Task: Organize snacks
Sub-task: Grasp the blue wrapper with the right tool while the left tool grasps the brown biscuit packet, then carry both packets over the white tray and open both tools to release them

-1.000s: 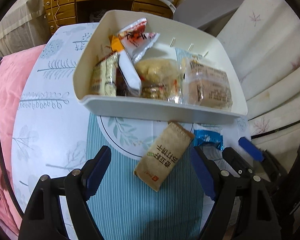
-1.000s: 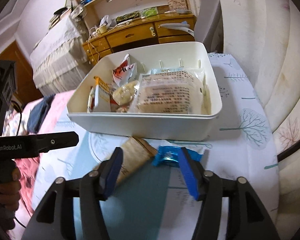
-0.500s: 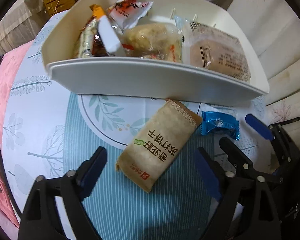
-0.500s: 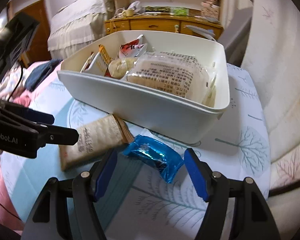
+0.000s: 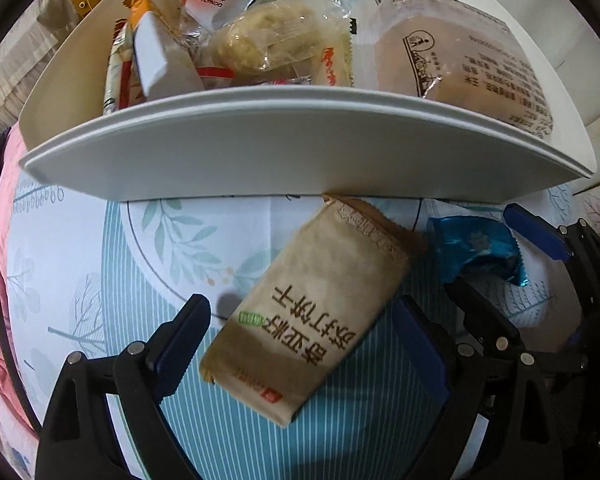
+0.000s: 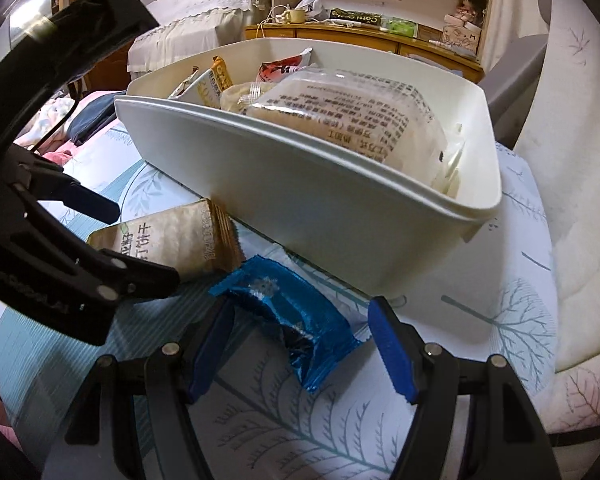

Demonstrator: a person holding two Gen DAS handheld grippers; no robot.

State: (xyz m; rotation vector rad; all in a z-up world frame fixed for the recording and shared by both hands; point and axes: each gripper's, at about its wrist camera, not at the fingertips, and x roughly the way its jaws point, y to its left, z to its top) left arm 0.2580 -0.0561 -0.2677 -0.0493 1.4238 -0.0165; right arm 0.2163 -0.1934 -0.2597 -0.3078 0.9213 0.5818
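Both grippers spread, each straddling one loose packet; nothing pinched yet.

Left gripper (image 5: 300, 340): open around brown packet (image 5: 316, 312), lying diagonal on tablecloth (image 5: 80, 280), far crimped end touching or just under bin (image 5: 300, 152) front wall. Near end of packet between the fingers (image 5: 180, 332); contact with either pad not confirmed.

Right gripper (image 6: 300, 344): open around blue packet (image 6: 288, 312), crumpled, lying just beside brown packet and near bin wall (image 6: 320, 200). Left pad close to or touching foil edge; right pad apart from it.

Bin already holding several snacks, large clear bag (image 6: 352, 120) on right side, smaller wrappers on left.

Step in hand, by judgement: grasp both loose packets for transfer into bin.

Notes for doing it well:
- Close on body of each packet, not on crimped seams; foil likely slippery and springy.
- Brown packet skewed to the jaws: expect rotation on closing; square up first or grip near middle.
- Keep tips low to the cloth without snagging it.
- Grippers near each other; lift one at a time to avoid collision.
- Lift clear over bin rim before release; free space likelier toward middle, cannot tell fully.
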